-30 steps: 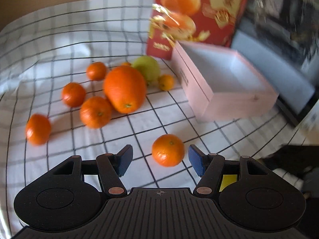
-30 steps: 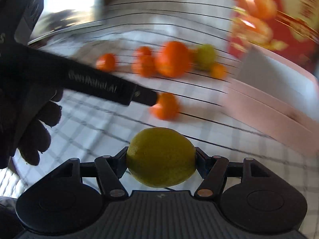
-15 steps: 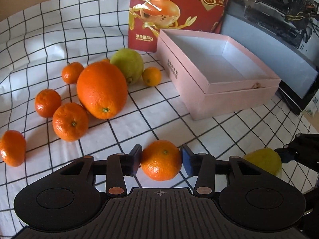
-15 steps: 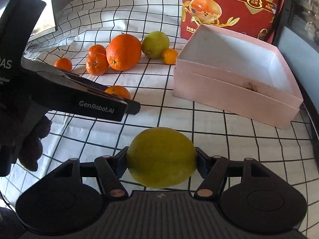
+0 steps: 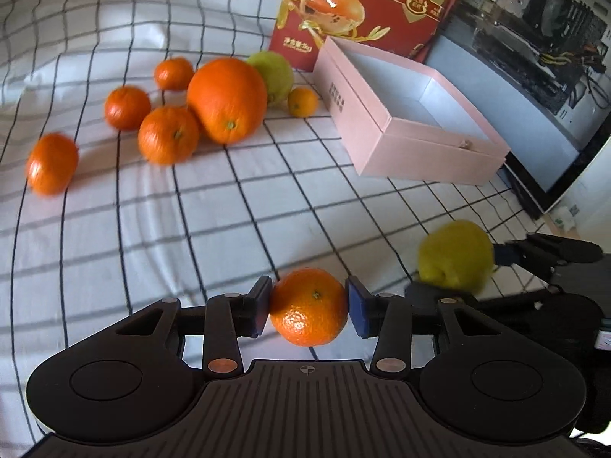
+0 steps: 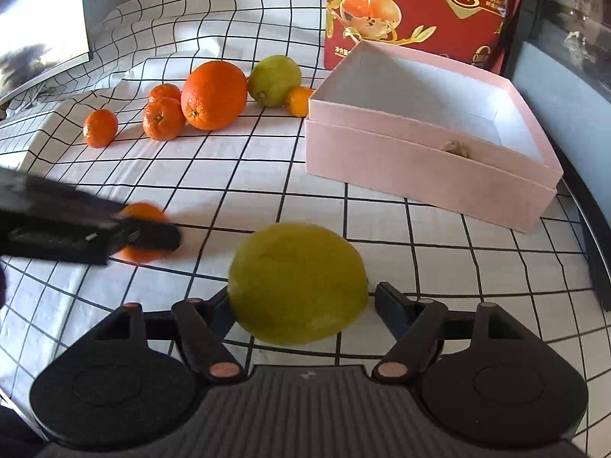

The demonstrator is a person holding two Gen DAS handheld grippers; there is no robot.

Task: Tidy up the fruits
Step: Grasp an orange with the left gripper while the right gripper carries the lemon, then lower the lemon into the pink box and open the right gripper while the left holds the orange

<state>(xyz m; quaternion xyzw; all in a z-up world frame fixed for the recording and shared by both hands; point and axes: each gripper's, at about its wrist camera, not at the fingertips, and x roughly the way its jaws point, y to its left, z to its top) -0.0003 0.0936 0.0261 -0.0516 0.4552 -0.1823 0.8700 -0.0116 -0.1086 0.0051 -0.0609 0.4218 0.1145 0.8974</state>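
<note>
While the right gripper (image 6: pixel 301 297) is opening, the big yellow-green citrus (image 6: pixel 298 284) between its jaws has a gap on its right side and touches only the left pad, so it can drop and roll over the checked cloth (image 6: pixel 236 175) toward the table edge at the right. Between this fruit and the pink box (image 6: pixel 420 152) there is free cloth, and the box stands open and empty, its near wall low. The left gripper (image 5: pixel 308 307) is closing and pinches a small mandarin (image 5: pixel 308 307) on both sides; too much pressing can bruise it. The other fruits, led by the large orange (image 6: pixel 214 95), lie grouped at the far left, well apart from both grippers.
</note>
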